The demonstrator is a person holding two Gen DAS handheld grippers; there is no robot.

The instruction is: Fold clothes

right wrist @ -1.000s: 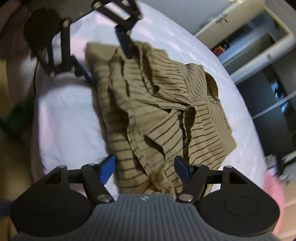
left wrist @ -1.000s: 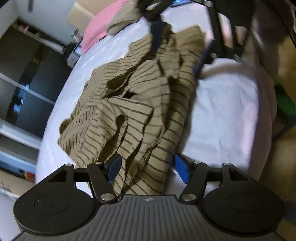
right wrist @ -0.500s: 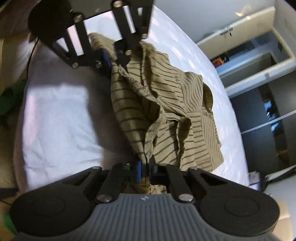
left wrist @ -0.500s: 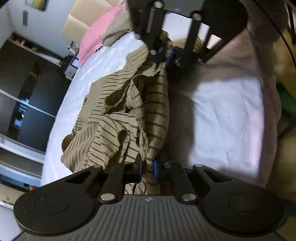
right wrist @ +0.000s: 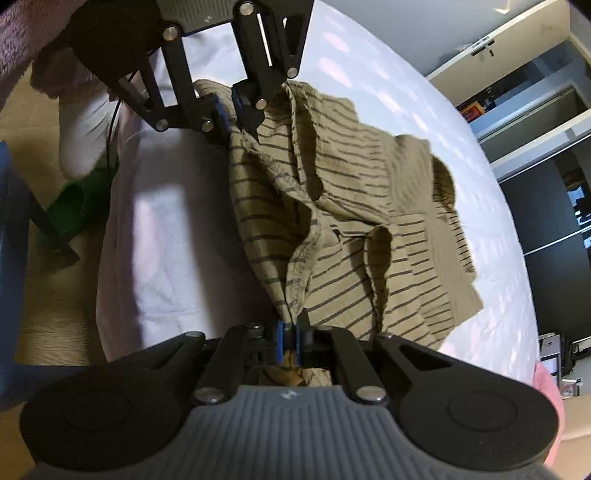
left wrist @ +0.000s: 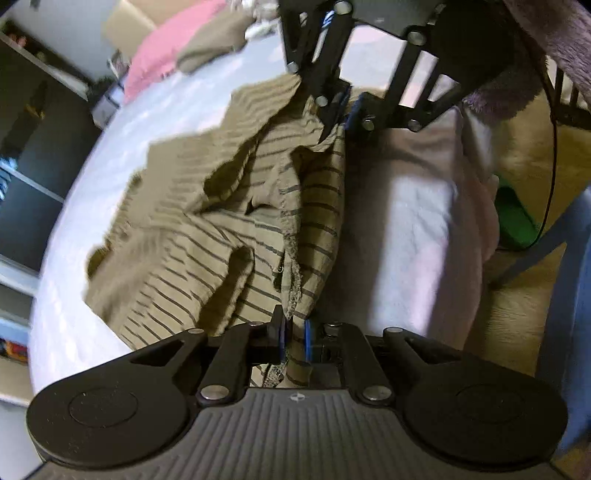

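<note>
While partly aloft above bedsheet (left wrist: 417, 221), striped garment (left wrist: 192, 240).

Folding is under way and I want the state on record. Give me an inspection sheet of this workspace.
Surface: white bed sheet, wrinkled near the edge.
Job's things: striped tan garment, crumpled, one edge lifted.
Clutter: pink pillow and tan cloth at the far end; green object on the floor.
Grippers: left hand-held gripper, jaws opening slightly, garment edge between them; right hand-held gripper shut on the same edge.
Cables: thin black cable beside the bed.
Surroundings: dark cupboards; fuzzy sleeve.
</note>
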